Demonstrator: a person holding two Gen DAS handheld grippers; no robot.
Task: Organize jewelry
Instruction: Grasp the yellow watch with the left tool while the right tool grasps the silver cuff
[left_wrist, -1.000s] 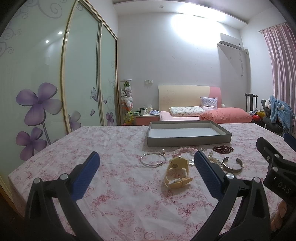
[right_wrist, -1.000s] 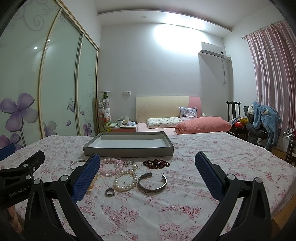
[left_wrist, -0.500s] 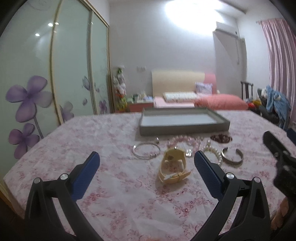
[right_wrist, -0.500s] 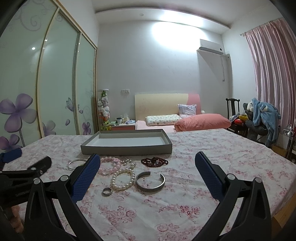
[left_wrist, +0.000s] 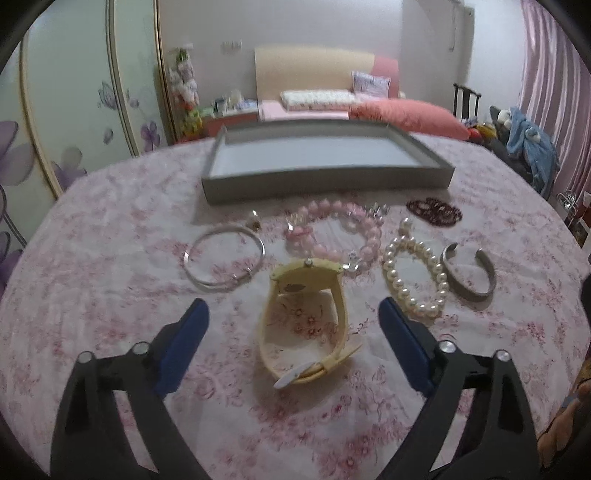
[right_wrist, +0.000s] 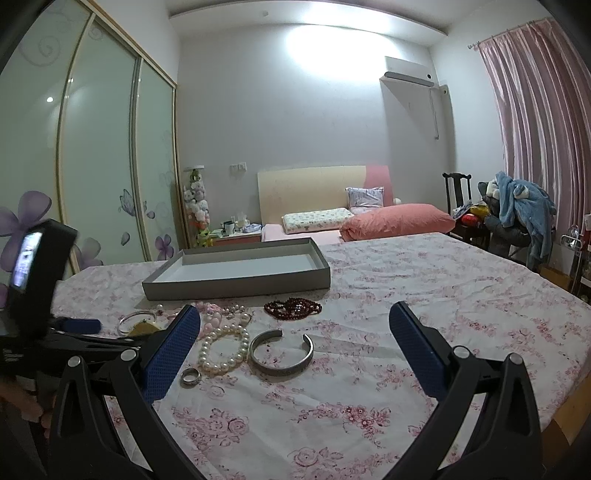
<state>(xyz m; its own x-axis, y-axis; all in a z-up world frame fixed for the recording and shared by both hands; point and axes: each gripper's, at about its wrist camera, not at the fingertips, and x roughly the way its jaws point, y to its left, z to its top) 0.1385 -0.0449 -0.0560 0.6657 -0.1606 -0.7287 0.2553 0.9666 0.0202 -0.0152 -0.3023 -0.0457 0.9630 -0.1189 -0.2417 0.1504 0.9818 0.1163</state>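
In the left wrist view, the left gripper (left_wrist: 293, 321) points down at a cream watch (left_wrist: 306, 317) that lies on its side between the two blue pads (left_wrist: 184, 347); the jaws are closing, but neither pad touches it. Beyond the watch lie a thin silver bangle (left_wrist: 224, 257), a pink bead bracelet (left_wrist: 334, 234), a pearl bracelet (left_wrist: 415, 275), an open silver cuff (left_wrist: 469, 271) and a dark red bead bracelet (left_wrist: 434, 211), all just before the grey tray (left_wrist: 325, 181). Everything rests on a pink floral tablecloth (left_wrist: 110, 295). The watch's strap curves in a loop, its face edge up toward the tray.

In the right wrist view, the right gripper (right_wrist: 295, 350) hovers with its jaws spread wide and nothing between them. The silver cuff (right_wrist: 280, 352) and the pearl bracelet (right_wrist: 223, 349) lie just ahead of it, a small silver ring (right_wrist: 191, 376) beside its left pad. The left gripper (right_wrist: 77, 326) shows at the left edge over the watch (right_wrist: 142, 327), mostly hidden. Behind the table stand a bed (right_wrist: 369, 218), a floral wardrobe (right_wrist: 103, 166) and pink curtains (right_wrist: 543, 129).
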